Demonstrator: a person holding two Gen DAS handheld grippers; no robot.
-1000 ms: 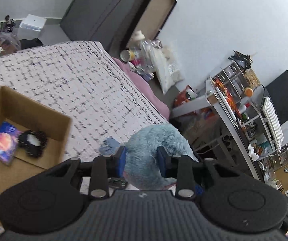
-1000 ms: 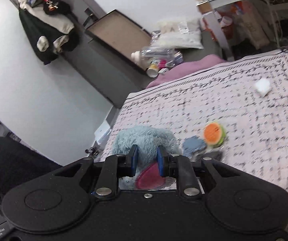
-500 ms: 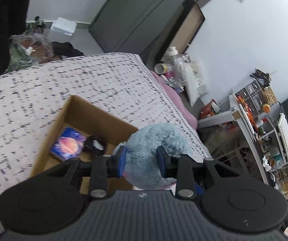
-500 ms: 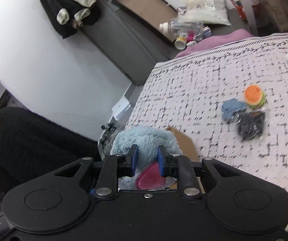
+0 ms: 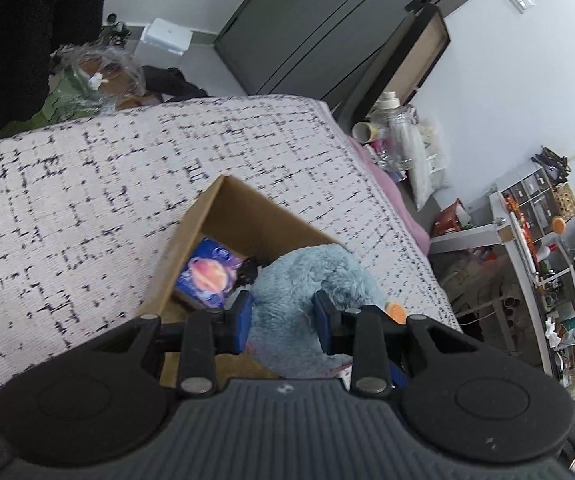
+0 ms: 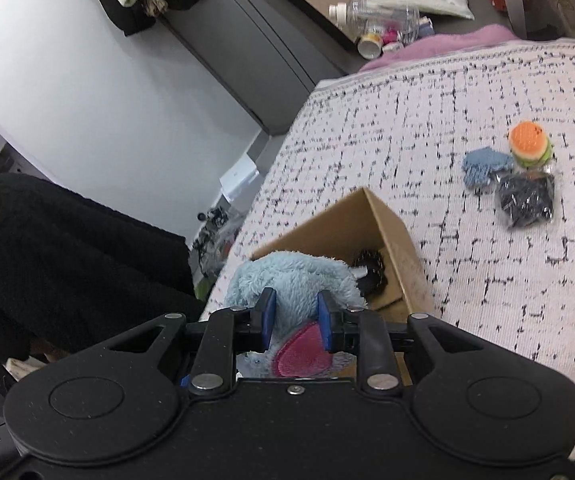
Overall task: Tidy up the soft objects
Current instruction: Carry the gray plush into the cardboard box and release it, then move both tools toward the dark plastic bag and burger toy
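Left gripper (image 5: 283,320) pinching the blue plush toy (image 5: 307,280) from both sides, blue pads pressed into the fur. Right gripper (image 6: 295,316) on the same toy too, pads against the fur near the pink patch, jaws just now opened a little wider with the toy between them.

Toy held over the near end of the open cardboard box (image 5: 215,200), partly above the inside and hiding the near rim. Box resting on the bed (image 5: 87,200), one corner pointing away from the left camera. Already inside: a flat packet with a planet picture (image 5: 207,278) against the left wall, and a small black item (image 6: 369,270) toward the far corner. Free floor of the box only on the near side, under the toy.

Much bare cover to the left of the box. To its right, bare cover out to the bed's edge, with the desk and shelves beyond.

On the bed, well apart from the box: an orange burger toy (image 6: 529,144), a blue knitted piece (image 6: 483,164) and a black bagged item (image 6: 527,200), all close together. Person's dark clothing (image 6: 67,260) close at the left side in the right wrist view.
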